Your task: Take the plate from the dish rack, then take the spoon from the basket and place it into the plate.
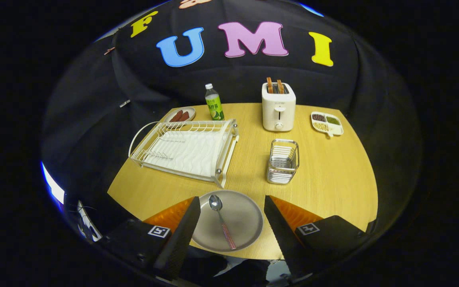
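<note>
Gripper view: gripper [229,217] jaws wide apart, holding nothing. Round grey plate [240,215] flat on wooden table [333,179], bottom centre, between fingers. Spoon [221,220] lies in plate, shiny bowl pointing away, handle with red-white pattern toward camera. White wire dish rack [185,151] centre left, metal basket [282,161] centre right. Toaster [278,107] and green bottle [214,103] upper centre.
</note>
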`<state>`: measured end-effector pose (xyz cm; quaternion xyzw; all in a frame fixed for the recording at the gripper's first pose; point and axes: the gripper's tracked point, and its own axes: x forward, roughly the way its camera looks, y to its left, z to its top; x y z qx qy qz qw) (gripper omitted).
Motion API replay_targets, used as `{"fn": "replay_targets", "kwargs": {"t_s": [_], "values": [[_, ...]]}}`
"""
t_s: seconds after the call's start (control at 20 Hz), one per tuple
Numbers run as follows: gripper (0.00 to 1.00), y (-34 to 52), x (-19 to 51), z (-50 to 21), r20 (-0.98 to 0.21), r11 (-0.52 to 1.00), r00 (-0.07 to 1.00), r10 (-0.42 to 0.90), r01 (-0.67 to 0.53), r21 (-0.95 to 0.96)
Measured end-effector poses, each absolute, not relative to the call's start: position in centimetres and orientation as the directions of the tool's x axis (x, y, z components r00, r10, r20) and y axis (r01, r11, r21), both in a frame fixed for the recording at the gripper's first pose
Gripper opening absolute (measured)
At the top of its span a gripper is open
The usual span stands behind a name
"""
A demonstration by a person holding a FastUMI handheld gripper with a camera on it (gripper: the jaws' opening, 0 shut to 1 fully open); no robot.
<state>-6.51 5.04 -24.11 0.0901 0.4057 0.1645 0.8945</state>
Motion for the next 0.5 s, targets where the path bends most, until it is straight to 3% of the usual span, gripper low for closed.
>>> {"fn": "replay_targets", "kwargs": {"t_s": [0.5], "values": [[0.99,3.8,-1.6,-9.8,-0.458,0.943,0.825,0.331,-0.296,0.149]]}}
